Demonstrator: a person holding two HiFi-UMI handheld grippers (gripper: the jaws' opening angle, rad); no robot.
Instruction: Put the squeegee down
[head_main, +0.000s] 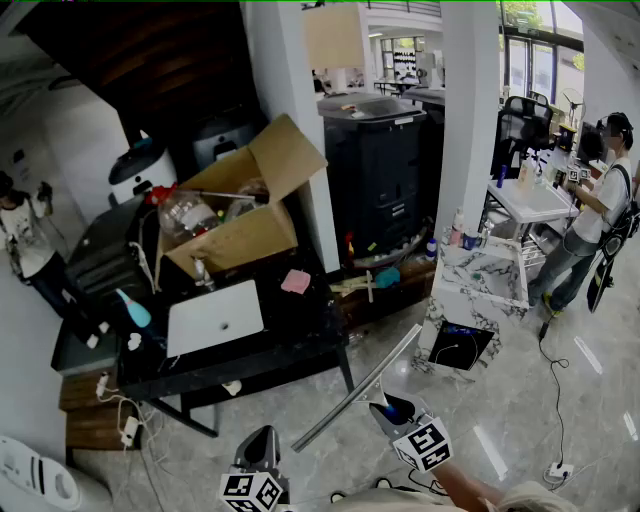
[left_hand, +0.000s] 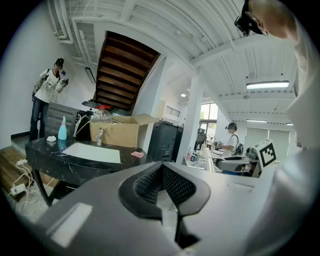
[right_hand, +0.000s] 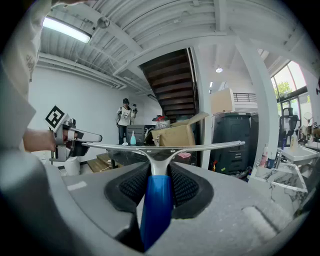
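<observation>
Closest in, the right gripper (right_hand: 160, 181) is clamping its jaws on the blue plastic handle of the long metal-bladed squeegee (right_hand: 159, 159). The dark ribbed pads (right_hand: 186, 186) are pressing on either side of the handle, and the thin blade bar is stretching crosswise just ahead of them. From the head view, the right gripper (head_main: 388, 407) is holding the squeegee (head_main: 356, 391) in the air over the glossy grey tiled floor (head_main: 500, 400), touching nothing else. Just beside it, the left gripper (head_main: 262, 448) is hanging lower with its jaws together and nothing between them (the left gripper view (left_hand: 162, 186) shows the pads meeting along a seam).

Further out, the black marble-topped table (head_main: 290, 330) is carrying a white rectangular basin (head_main: 215, 317), a small pink sponge (head_main: 296, 281), a teal bottle (head_main: 135, 310) and an open brown cardboard box (head_main: 240, 215). Beyond that, tall black bins (head_main: 375, 170) are standing by a white pillar, and one person is standing at each far edge.

As for progress, nothing of the putting-down looks done: the squeegee is being gripped and carried well apart from any surface. What remains, by my reading, is choosing a spot (the table seems the likeliest), lowering the tool until it rests, then parting the jaws.
</observation>
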